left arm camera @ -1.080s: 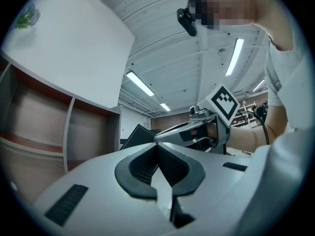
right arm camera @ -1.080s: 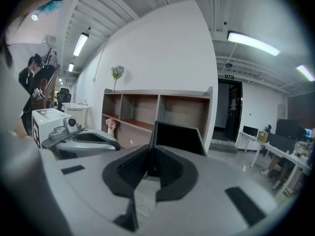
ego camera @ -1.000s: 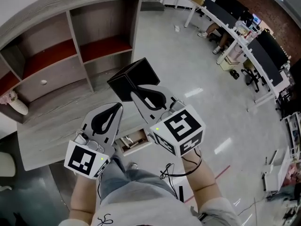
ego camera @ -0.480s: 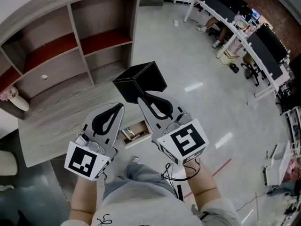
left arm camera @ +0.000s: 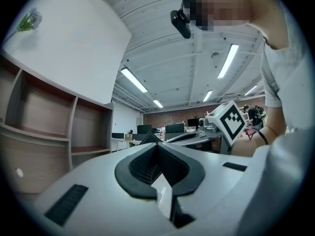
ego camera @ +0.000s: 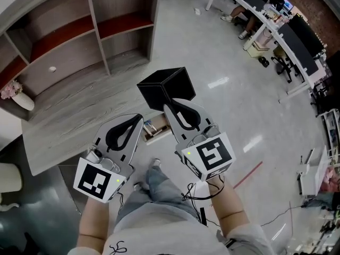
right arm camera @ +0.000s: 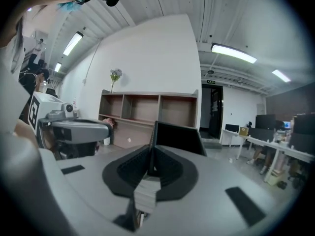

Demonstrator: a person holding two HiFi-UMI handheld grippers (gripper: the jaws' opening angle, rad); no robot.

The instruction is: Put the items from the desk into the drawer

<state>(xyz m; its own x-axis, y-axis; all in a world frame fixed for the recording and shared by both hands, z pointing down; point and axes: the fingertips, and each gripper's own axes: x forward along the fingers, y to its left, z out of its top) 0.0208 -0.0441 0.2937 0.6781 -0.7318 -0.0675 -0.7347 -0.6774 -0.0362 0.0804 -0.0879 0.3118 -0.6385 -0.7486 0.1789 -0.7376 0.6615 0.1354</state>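
My right gripper (ego camera: 169, 101) is shut on a black box (ego camera: 164, 84), which hangs in the air over the desk's front edge. In the right gripper view the black box (right arm camera: 177, 137) stands upright between the closed jaws of the right gripper (right arm camera: 150, 156). Just below it in the head view an open drawer (ego camera: 155, 128) sticks out from under the grey wooden desk (ego camera: 69, 124), with small items inside. My left gripper (ego camera: 137, 119) is shut with nothing in it, raised beside the right one. Its jaws meet at the tip in the left gripper (left arm camera: 157, 147) view.
A wooden shelf unit (ego camera: 64, 47) with a knobbed drawer stands at the back of the desk. A white vase with pink flowers (ego camera: 16, 97) sits at the desk's left. Office tables and chairs (ego camera: 276, 41) line the far right of the shiny floor.
The desk and drawer have slid upward in the head view, so the held black box now hangs closer above the open drawer. The left gripper has barely moved.
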